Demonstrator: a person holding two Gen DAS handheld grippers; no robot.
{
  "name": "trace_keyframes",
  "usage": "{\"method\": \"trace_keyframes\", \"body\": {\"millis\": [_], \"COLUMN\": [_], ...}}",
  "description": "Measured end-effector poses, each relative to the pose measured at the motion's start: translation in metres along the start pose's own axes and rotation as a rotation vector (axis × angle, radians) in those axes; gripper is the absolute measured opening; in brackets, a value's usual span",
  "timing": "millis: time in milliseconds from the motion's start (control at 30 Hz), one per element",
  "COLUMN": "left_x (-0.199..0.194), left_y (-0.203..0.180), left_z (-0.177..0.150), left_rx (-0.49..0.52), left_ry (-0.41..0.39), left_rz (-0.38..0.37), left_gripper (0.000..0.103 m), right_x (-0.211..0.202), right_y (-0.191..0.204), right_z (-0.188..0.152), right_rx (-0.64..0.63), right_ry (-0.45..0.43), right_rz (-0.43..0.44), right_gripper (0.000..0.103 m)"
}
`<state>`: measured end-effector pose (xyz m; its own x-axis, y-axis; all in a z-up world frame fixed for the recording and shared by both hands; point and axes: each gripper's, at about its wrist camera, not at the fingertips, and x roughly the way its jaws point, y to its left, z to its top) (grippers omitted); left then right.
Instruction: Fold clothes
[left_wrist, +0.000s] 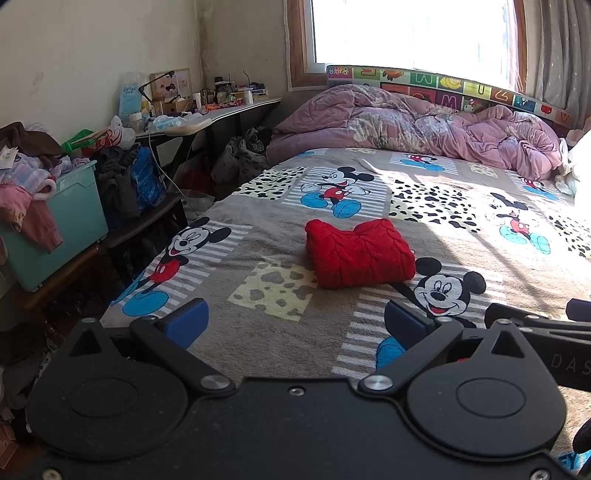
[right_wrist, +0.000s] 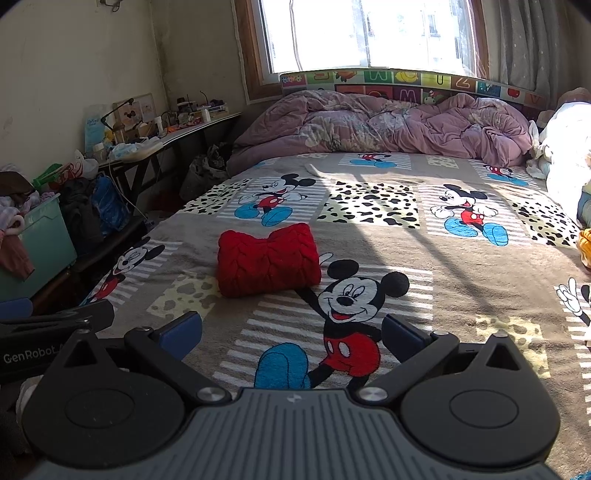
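Observation:
A red cable-knit sweater (left_wrist: 358, 254) lies folded into a compact bundle on the Mickey Mouse bedspread (left_wrist: 295, 325); it also shows in the right wrist view (right_wrist: 267, 260). My left gripper (left_wrist: 295, 321) is open and empty, held back from the sweater above the bed's near part. My right gripper (right_wrist: 291, 332) is open and empty, to the right of the left one and nearer than the sweater. Part of the right gripper (left_wrist: 535, 321) shows at the right edge of the left wrist view.
A crumpled pink duvet (left_wrist: 413, 122) lies at the bed's far end under the window. Left of the bed stand a teal bin (left_wrist: 62, 221) heaped with clothes and a cluttered desk (left_wrist: 207, 114). White and yellow fabric (right_wrist: 569, 155) sits at the bed's right edge.

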<state>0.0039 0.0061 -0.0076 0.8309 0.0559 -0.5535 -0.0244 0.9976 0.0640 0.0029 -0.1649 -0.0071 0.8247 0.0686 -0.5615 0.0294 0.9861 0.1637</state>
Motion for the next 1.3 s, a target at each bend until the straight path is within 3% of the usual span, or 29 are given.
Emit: {"method": "trace_keyframes", "body": {"millis": [300, 700, 967, 1100, 1300], "left_x": [0.009, 0.055, 0.112, 0.151, 0.191], "left_y": [-0.001, -0.023, -0.012, -0.010, -0.032], "left_z": [0.000, -0.006, -0.003, 0.006, 0.015], "left_rx": [-0.022, 0.067, -0.036, -0.018, 0.038], "left_ry": [0.024, 0.050, 0.005, 0.138, 0.147], "left_rz": [0.004, 0.036, 0.023, -0.017, -0.026], "left_gripper": [0.103, 0.103, 0.103, 0.103, 0.102], "right_x": [0.005, 0.044, 0.072, 0.090, 0.123], "right_y": [-0.003, -0.023, -0.050, -0.067, -0.094], "right_z": [0.000, -0.012, -0.015, -0.016, -0.022], "right_rx": [0.015, 0.062, 0.076, 0.067, 0.094], "right_ry": [0.002, 0.054, 0.066, 0.049, 0.024], "right_rz": [-0.002, 0.049, 0.047, 0.046, 0.056], "right_gripper": [0.102, 0.102, 0.102, 0.102, 0.102]}}
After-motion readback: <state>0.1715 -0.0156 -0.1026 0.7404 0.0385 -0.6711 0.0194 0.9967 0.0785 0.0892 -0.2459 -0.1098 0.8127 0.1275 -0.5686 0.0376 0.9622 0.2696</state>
